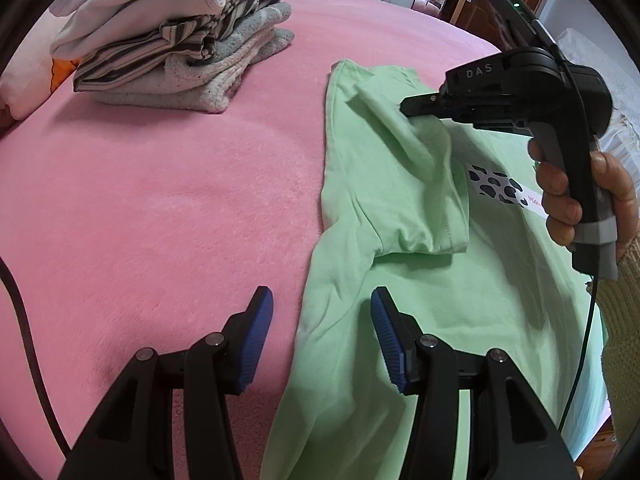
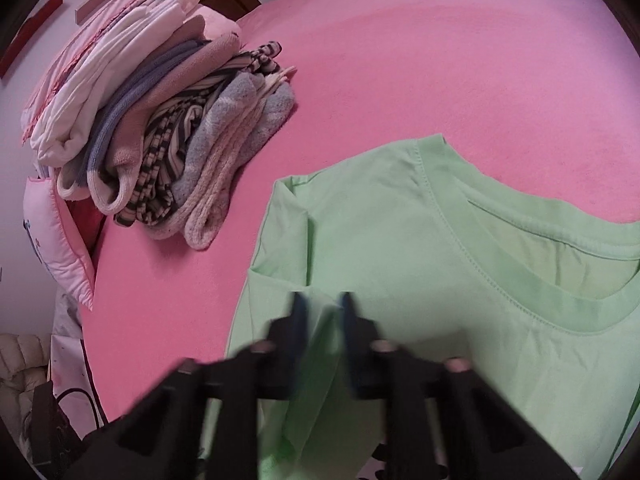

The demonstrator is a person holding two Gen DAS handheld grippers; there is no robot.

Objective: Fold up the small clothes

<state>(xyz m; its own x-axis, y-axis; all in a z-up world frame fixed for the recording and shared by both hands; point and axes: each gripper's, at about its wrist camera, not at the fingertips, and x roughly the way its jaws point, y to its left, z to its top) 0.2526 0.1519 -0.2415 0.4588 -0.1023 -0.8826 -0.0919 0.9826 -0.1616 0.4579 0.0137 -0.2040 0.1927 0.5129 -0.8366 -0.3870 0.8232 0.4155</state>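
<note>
A light green T-shirt [image 1: 400, 280] [image 2: 460, 280] lies front up on the pink blanket [image 1: 160, 200], collar away from me in the right wrist view. Its left sleeve [image 1: 416, 200] is folded inward over the chest. My right gripper [image 1: 408, 110] [image 2: 322, 304] is shut on a pinch of that sleeve's fabric, which rises in a ridge up to its tips. My left gripper [image 1: 322, 320] hovers open over the shirt's left side edge lower down; its blue pads [image 1: 260, 336] touch nothing.
A stack of folded clothes [image 1: 180, 52] [image 2: 168, 132] sits on the blanket to the left of the shirt. A person's hand [image 1: 560, 192] grips the right gripper's handle. A dark cable [image 1: 24, 320] runs along the left edge. A pillow [image 2: 52, 232] lies beyond the stack.
</note>
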